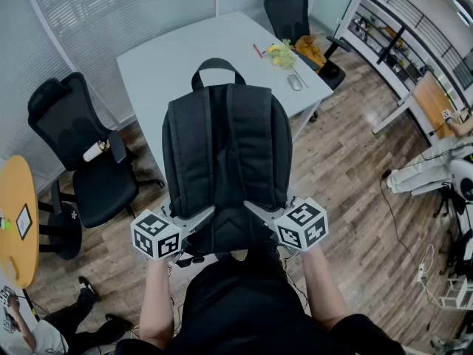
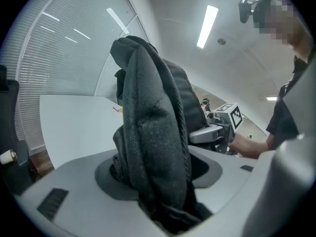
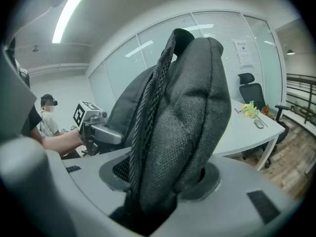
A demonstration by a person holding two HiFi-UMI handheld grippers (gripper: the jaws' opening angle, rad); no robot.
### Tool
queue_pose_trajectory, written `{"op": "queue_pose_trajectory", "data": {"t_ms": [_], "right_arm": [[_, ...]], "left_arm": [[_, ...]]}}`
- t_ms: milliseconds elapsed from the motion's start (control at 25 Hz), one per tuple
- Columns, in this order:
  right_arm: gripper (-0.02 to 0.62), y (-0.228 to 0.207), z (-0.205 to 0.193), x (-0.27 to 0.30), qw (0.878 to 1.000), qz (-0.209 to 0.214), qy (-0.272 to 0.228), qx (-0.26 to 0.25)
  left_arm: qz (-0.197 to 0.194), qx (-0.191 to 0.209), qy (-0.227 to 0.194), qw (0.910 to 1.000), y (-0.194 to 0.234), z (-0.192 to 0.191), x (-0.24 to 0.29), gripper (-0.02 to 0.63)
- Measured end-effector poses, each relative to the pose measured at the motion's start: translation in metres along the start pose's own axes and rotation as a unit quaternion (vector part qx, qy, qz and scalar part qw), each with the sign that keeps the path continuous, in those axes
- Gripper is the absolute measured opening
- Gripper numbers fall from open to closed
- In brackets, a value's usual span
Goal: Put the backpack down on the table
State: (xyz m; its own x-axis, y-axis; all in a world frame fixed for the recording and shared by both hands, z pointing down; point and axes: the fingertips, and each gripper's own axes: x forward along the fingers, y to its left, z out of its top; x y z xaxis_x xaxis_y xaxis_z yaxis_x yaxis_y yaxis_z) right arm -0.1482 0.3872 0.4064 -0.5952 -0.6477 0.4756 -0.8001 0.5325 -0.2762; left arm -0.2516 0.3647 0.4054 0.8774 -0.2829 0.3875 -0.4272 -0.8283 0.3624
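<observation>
Backpack [image 1: 225,161]: we hold it upright, aloft, just short of the white table [image 1: 162,61].
Left gripper [image 1: 198,220]: pinching lower-left fabric, shares load.
Right gripper [image 1: 260,211]: pinching lower-right fabric, so we keep it level.

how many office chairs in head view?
2. Office chair left of the white table; office chair at its far end. More may be hidden.
</observation>
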Motion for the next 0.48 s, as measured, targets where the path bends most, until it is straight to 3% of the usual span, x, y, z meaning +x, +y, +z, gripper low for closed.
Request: {"op": "queue_pose_trajectory", "data": {"t_ms": [480], "right_arm": [[0.216,0.0048,-0.0055,-0.0091,1.0,-0.009,-0.002,-0.001]], "left_arm": [[-0.013,0.003,0.004,0.9999,-0.0091,-0.0041,-0.0001,0.25]]}}
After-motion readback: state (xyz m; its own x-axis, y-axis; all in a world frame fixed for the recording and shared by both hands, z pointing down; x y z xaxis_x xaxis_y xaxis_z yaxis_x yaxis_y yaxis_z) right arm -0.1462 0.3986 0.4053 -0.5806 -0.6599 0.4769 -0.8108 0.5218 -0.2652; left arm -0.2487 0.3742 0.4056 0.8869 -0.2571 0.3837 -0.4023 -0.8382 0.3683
